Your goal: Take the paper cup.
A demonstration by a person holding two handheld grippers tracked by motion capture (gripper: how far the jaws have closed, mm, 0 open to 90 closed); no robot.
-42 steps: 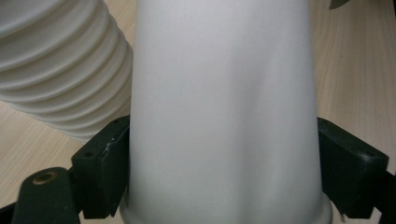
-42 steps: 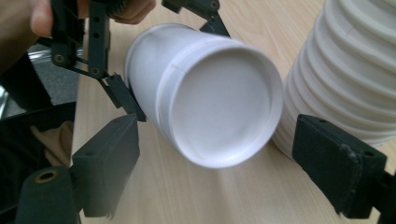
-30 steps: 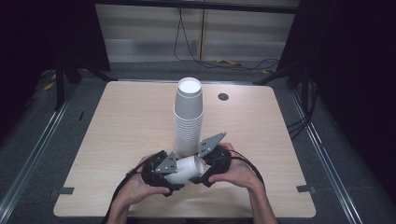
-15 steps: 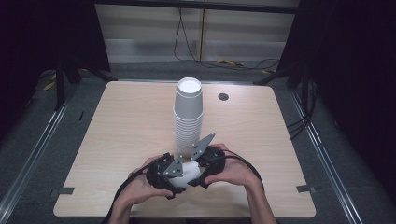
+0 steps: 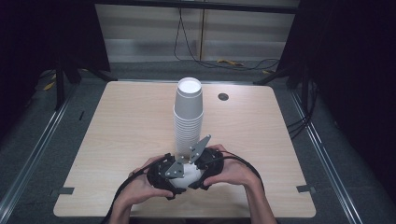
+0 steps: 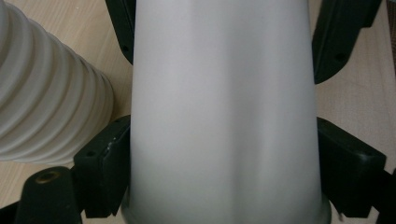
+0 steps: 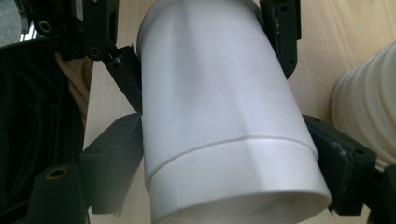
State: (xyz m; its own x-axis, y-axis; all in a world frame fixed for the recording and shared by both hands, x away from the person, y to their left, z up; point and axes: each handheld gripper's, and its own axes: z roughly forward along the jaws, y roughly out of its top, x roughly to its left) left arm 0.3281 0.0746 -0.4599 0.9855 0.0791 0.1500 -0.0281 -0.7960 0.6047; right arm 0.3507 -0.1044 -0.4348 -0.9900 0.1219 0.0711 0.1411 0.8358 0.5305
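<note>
Both forearms entering at 6 o'clock, hands angling inward, meeting over near table point(image 5: 116, 140) edge. Left gripper point(image 5: 164, 175) pointing toward 3 o'clock, jaws pressing on white cup point(image 5: 187, 173). Right gripper point(image 5: 205, 164) pointing toward 9 o'clock, jaws clamping opposite end of same cup, which is lying sideways between the two. Cup stack point(image 5: 188, 116) standing upright just beyond, toward 12 o'clock, near table centre.
</note>
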